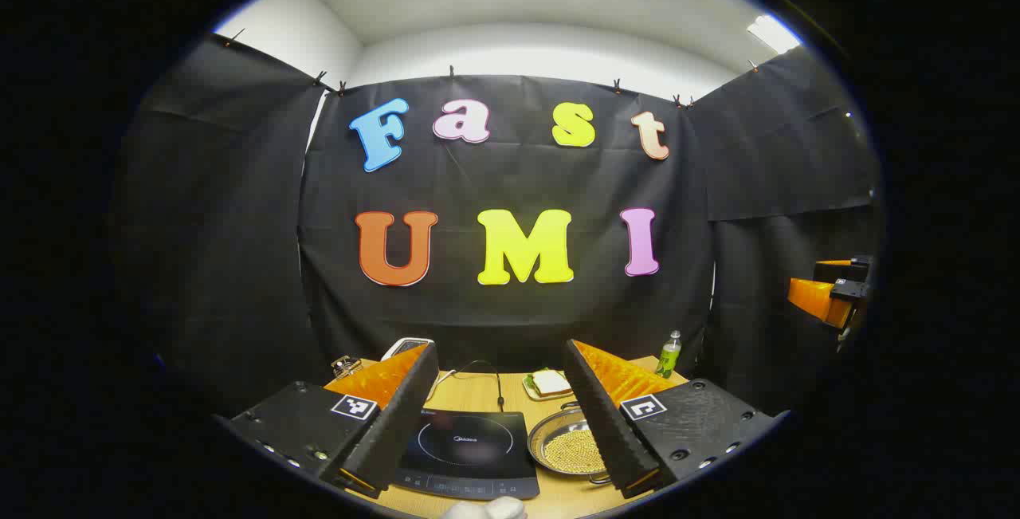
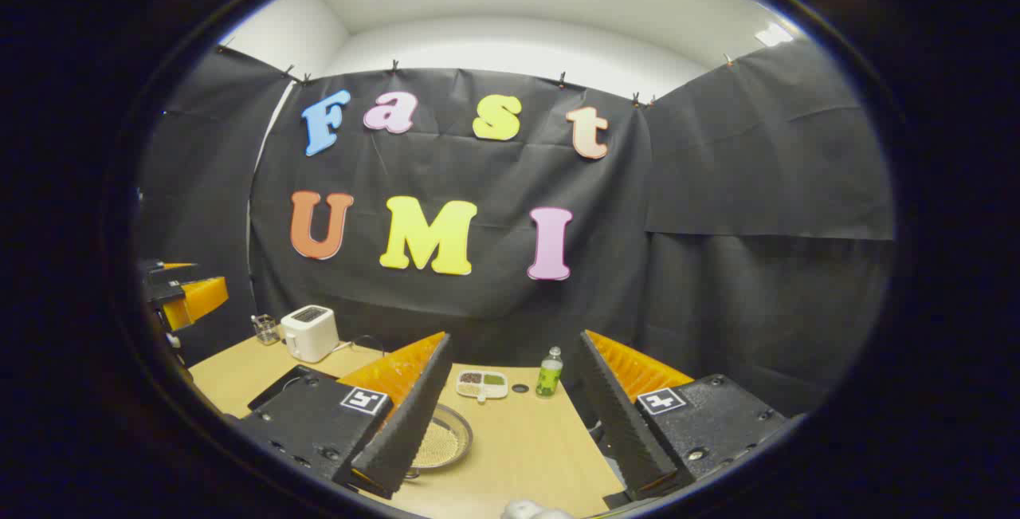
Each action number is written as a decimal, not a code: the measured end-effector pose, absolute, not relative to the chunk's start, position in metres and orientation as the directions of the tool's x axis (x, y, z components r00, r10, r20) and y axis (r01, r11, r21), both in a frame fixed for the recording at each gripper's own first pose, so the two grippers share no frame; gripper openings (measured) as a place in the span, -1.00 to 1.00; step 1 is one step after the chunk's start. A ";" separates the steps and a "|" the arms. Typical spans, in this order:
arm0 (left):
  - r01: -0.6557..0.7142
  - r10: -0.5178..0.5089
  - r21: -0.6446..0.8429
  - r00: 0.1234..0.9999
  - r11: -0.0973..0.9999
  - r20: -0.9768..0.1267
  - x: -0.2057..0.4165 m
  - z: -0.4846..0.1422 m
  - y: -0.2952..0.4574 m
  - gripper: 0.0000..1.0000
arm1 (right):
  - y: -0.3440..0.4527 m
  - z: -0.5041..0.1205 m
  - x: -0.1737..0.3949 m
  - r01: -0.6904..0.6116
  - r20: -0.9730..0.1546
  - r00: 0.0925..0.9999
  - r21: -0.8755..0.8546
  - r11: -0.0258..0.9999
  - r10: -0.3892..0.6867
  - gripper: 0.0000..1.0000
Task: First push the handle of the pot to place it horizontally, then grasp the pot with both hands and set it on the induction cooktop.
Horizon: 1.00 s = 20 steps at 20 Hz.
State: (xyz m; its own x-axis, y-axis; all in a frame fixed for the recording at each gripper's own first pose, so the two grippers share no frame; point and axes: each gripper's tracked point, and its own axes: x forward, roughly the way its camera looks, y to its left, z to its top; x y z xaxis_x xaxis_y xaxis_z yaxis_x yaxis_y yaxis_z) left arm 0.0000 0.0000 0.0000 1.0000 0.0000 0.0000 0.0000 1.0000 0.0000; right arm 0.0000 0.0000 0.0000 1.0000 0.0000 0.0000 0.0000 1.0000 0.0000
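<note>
In the left gripper view a shallow steel pot (image 1: 567,449) holding yellow grains stands on the wooden table (image 1: 478,396), just right of the black induction cooktop (image 1: 466,449). One small loop handle (image 1: 570,406) shows at the pot's far rim. My left gripper (image 1: 500,355) hangs open above the table's front, over the cooktop, its right finger covering the pot's right side. The right gripper (image 2: 516,344) is open too and holds nothing. In the right gripper view its left finger hides part of the pot (image 2: 445,439), and a corner of the cooktop (image 2: 279,386) shows to the left.
Behind the pot are a plate with a sandwich (image 1: 548,383) and a green bottle (image 1: 669,353). A white toaster (image 2: 310,332), a glass (image 2: 264,329) and a divided tray (image 2: 481,383) stand toward the back. Black cloth walls close the booth.
</note>
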 end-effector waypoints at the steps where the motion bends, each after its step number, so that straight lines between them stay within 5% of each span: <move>1: 0.007 -0.007 -0.005 1.000 1.000 0.002 0.001 0.000 -0.002 0.91 | 0.001 0.003 0.000 0.004 0.004 1.000 -0.005 1.000 -0.004 0.94; 20: -0.021 0.021 0.012 1.000 1.000 -0.007 -0.001 -0.007 0.016 0.90 | 0.017 -0.001 0.009 -0.024 -0.015 1.000 -0.003 1.000 0.024 1.00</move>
